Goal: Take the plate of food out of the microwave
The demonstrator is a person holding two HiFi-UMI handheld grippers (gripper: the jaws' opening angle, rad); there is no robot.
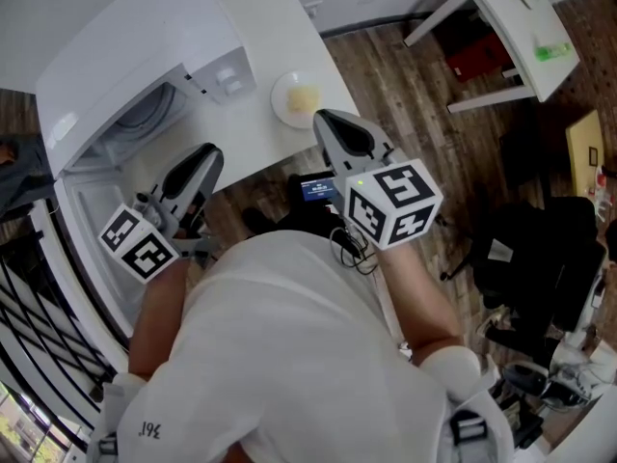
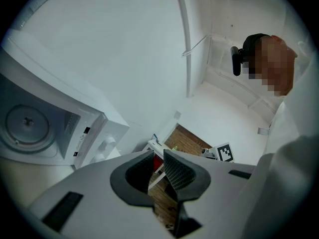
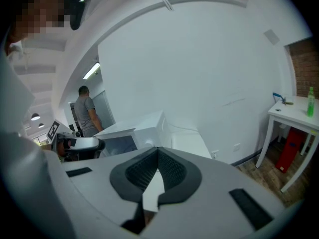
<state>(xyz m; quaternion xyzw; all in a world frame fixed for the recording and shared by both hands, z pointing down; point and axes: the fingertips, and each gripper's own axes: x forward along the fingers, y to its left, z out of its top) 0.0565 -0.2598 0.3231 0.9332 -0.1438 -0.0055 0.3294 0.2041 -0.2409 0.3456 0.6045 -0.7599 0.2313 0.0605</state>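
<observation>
– White shirt (image 1: 289, 355) is sitting closest to us, right behind both sets of jaws. What are the hands holding out?
– Two grippers. The left gripper (image 1: 208, 154) is pointing toward the open microwave (image 1: 135, 46). The right gripper (image 1: 324, 117) is pointing out over the white bench (image 1: 270, 27).
– Are the right jaws pinching anything?
– No. They are pressing tight together, tip to tip, with nothing in them.
– And the left jaws?
– They are standing a little apart. Only the wood floor (image 2: 187, 136) far off is showing through the gap, so they are holding nothing too.
– Where is the plate of food (image 1: 297, 97)?
– It is sitting on the bench, outside the microwave, just ahead of the tips of the right jaws and off to the right of the left jaws. Neither pair is gripping it.
– What is lying near the left jaws?
– The microwave's door (image 1: 92, 230) is standing open just beside them. The round tray (image 2: 27, 126) inside is showing off to their left.
– Is anyone else around?
– A person (image 3: 88, 111) in a grey top is standing far off, to the left of the right jaws.
</observation>
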